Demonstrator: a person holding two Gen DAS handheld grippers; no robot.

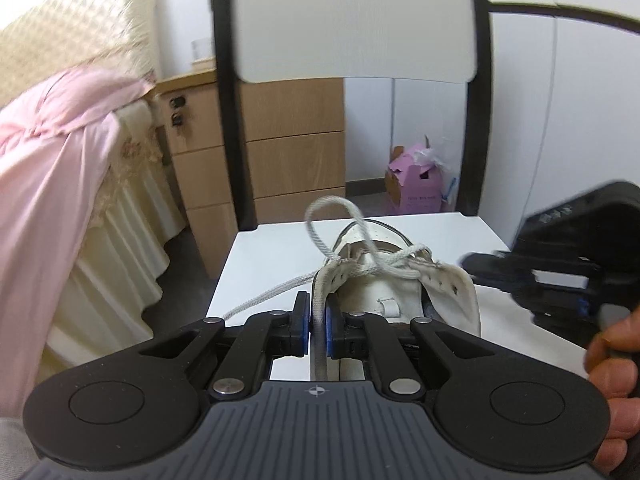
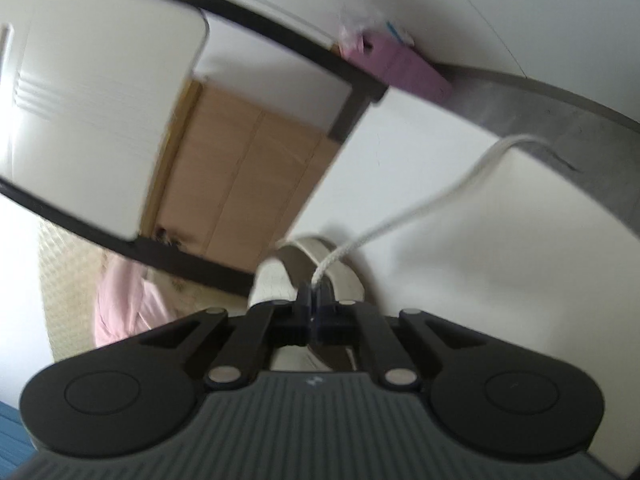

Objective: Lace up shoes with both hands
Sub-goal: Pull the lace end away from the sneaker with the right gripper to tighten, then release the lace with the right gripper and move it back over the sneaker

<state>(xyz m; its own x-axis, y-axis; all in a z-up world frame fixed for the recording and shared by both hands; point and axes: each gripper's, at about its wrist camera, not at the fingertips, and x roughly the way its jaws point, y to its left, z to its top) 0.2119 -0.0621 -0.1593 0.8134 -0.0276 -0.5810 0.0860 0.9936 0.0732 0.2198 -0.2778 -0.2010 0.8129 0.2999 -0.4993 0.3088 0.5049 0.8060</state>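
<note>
Left and right wrist views, white shoe [image 1: 400,280] lying on the white surface [image 1: 272,248] of a chair seat. The left gripper [image 1: 318,320] is pinching the rim of the shoe's collar, its blue pads closed on the fabric edge and steadying the shoe from the heel side; the shoe's long axis is running straight away from this gripper, toe farthest off. The right gripper [image 2: 313,300] is coming in from the shoe's right side, its jaws pressed together on the white lace [image 2: 420,204], which is emerging between the tips and trailing up and to the right across the surface. In the left view a lace loop [image 1: 332,216] is standing above the crossed strands at the top eyelets, and a second free strand [image 1: 272,292] is lying off to the left of the shoe. Judged from the layout, the lacing is reaching the upper eyelets and the next pull is depending on the right gripper, the nearer one to the free lace, drawing it sideways across the shoe's axis while the left is anchoring the collar. The right view is blurred, so finer contact cannot be told.
</note>
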